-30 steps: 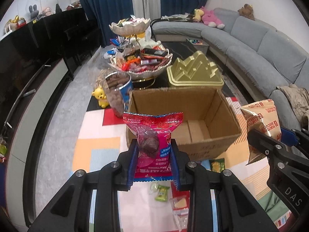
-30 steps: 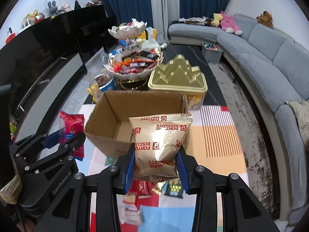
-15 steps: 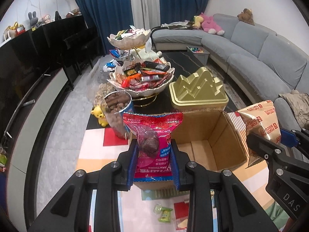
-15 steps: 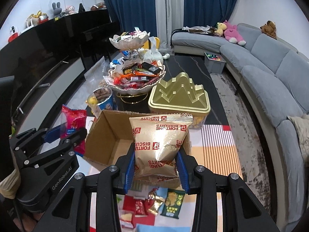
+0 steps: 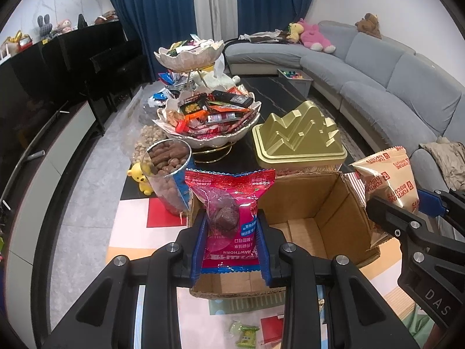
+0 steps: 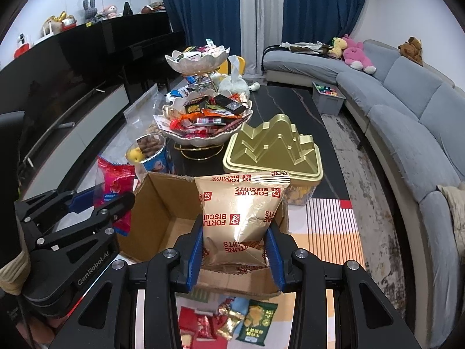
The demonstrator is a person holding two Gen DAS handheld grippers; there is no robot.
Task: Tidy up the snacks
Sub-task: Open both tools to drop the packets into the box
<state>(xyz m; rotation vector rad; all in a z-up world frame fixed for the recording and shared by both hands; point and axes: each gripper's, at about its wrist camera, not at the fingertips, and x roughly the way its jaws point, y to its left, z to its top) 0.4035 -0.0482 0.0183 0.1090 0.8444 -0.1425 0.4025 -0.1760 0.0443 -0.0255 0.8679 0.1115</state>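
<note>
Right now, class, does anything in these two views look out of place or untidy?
Yes. Several small snack packets lie scattered on the patterned mat in front of the cardboard box, not in it. The box's rim looks torn and ragged.

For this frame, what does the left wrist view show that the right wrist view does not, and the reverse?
Only the left wrist view shows the green-wrapped candy on the mat below the box, and the whole yellow bear figurine.

Only the right wrist view shows the green snack pouch and the gold-wrapped candy in front of the box.

Both show the cardboard box, the gold mountain-shaped tin, the tiered snack bowl, the left gripper shut on the red hawthorn packet, and the right gripper shut on the fortune biscuits bag.
</note>
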